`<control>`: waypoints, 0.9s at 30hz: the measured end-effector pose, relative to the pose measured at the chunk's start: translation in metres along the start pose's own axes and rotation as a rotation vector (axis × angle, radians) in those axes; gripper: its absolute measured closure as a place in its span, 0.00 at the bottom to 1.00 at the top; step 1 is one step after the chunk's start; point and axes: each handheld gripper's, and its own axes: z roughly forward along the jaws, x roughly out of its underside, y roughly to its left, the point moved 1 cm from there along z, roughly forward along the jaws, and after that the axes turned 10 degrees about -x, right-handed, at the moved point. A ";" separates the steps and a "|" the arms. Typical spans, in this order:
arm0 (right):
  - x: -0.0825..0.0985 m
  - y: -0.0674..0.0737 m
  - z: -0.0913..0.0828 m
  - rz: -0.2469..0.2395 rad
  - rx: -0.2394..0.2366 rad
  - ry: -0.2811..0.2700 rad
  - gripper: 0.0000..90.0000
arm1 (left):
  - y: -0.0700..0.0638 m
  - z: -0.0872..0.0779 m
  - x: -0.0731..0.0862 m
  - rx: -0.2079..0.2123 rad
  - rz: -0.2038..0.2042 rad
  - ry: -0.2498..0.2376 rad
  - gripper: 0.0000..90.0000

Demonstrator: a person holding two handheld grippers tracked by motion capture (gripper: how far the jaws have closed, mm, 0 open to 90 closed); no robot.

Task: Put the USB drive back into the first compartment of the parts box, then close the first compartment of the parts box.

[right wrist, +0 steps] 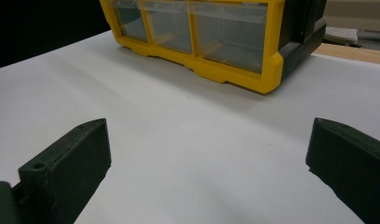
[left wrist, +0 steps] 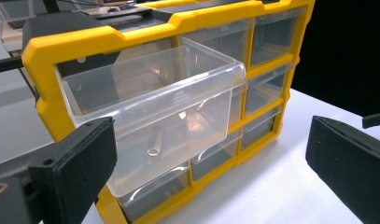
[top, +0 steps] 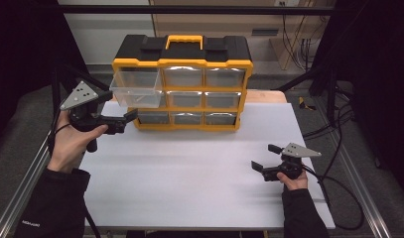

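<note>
We have the top-left clear drawer (top: 135, 87) of the yellow organizer (top: 182, 82) pulled well out, in the upper left of the high view. Our left gripper (top: 127, 117) sits just below it, fingers wide apart, holding nothing. A small metal piece (left wrist: 155, 141) lies inside. Our right gripper (top: 263, 157) waits, spread and empty, over the white surface (top: 189, 173) at lower right. We judge closing remains.
</note>
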 end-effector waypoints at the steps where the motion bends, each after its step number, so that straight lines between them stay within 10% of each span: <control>1: 0.000 0.000 0.000 0.000 0.000 0.000 0.01 | 0.000 0.000 0.001 0.002 -0.001 0.002 0.02; 27: 0.001 0.000 0.001 0.000 -0.001 0.005 0.01 | -0.002 0.003 0.021 -0.014 -0.032 0.044 0.09</control>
